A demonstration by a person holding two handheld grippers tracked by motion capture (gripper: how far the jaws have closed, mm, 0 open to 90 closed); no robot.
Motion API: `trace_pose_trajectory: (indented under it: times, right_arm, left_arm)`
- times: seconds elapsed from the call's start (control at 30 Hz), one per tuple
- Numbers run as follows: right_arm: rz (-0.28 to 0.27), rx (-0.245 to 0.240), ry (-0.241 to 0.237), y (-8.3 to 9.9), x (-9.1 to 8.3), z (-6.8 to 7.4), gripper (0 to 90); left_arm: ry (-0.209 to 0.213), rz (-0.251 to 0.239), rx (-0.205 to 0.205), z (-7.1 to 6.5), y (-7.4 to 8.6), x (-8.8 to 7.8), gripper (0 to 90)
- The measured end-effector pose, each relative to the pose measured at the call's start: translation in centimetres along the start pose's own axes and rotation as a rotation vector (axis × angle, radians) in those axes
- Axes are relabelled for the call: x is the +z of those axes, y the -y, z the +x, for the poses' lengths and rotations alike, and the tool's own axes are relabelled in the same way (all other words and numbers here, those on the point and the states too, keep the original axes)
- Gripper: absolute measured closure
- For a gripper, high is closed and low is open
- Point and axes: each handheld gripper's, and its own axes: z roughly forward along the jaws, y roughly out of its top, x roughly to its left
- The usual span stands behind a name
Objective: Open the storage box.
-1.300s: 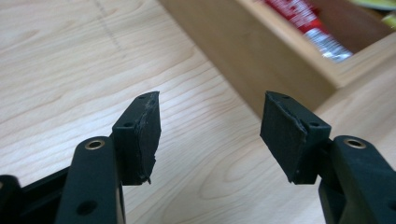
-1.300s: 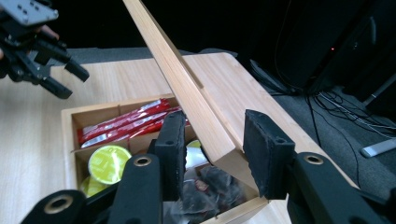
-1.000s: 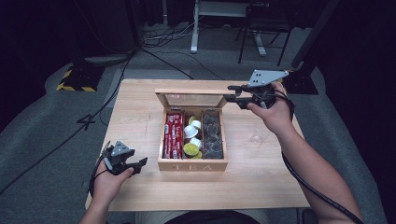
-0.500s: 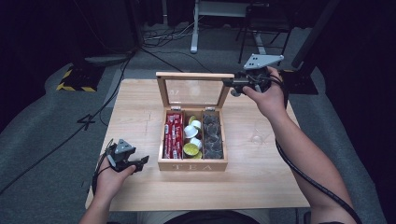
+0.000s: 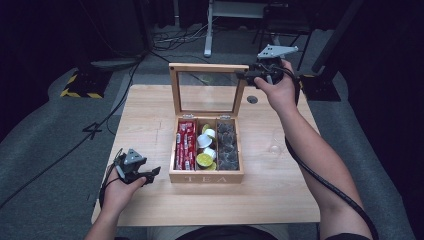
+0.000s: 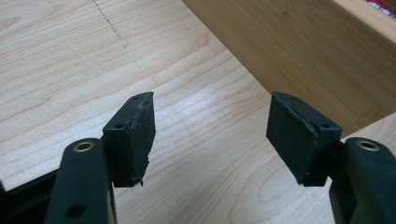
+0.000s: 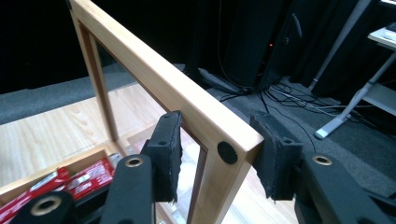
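The light wooden tea box (image 5: 206, 175) sits mid-worktop (image 5: 150, 115) with its glass-paned wooden lid (image 5: 207, 90) upright, so opening looks essentially complete. The right tongs (image 7: 215, 156) straddle the lid's top corner, jaws parted with slight gaps either side, apparently not clamping. The left tongs (image 6: 210, 135) gape wide and empty just beside the box's wall. Red sachets (image 5: 185, 145) and capsules lie untouched inside.
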Motion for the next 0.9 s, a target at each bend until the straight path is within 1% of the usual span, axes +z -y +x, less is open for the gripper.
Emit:
trace_pose_trajectory:
  times: [0.1,0.27,0.37,0.43,0.47,0.77,0.9]
  right_arm:
    - [-0.002,0.004,0.014,0.0,0.5,-0.4,54.1]
    - [-0.014,0.025,0.029,0.1,1.3,-1.1,53.1]
    - [0.011,0.037,0.048,0.2,1.8,-1.5,54.1]
    - [0.042,0.042,0.058,0.5,2.3,-1.8,54.4]
    - [0.048,0.046,0.064,0.8,2.6,-1.9,54.3]
    - [0.053,0.094,0.067,2.4,4.2,-2.7,49.8]
    - [0.065,0.097,0.079,2.8,4.7,-2.8,48.4]
  left_arm:
    - [0.001,0.002,0.003,0.0,0.0,-0.1,33.6]
    - [-0.001,-0.004,-0.002,0.0,0.1,-0.1,33.7]
    - [0.0,0.005,0.007,0.0,0.1,-0.2,33.7]
    - [0.009,0.002,0.003,-0.1,0.1,-0.2,34.2]
    - [0.009,-0.002,0.002,-0.1,0.1,-0.1,34.4]
    - [0.013,-0.001,0.003,-0.3,0.0,0.1,34.6]
    - [0.015,0.0,0.007,-0.2,0.0,0.1,34.6]
